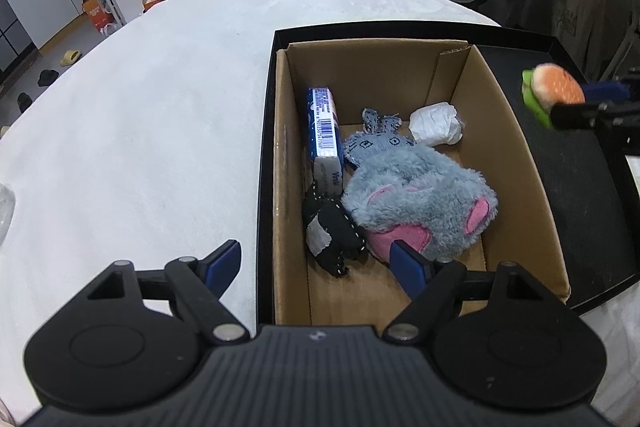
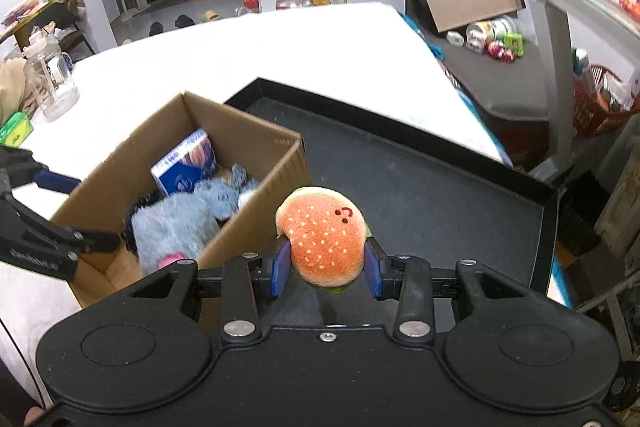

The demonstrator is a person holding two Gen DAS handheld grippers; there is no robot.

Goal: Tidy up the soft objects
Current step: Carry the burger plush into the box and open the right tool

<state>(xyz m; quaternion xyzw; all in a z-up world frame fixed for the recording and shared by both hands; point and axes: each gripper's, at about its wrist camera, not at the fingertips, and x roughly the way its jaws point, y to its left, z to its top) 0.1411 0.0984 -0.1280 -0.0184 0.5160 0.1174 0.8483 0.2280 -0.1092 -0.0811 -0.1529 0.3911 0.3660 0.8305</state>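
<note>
The right hand-held gripper was clamped on a plush burger, held in the air above the black tray, just beside the cardboard box. The left hand-held gripper hung with its fingers apart over the box's near end, holding nothing. Inside lay a grey plush toy. I judged the burger mid-carry; next it needed moving leftward over the box and releasing.

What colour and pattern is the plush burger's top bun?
Orange with pale seed dots and a small dark face on the plush burger; clearest in the right wrist view.
</note>
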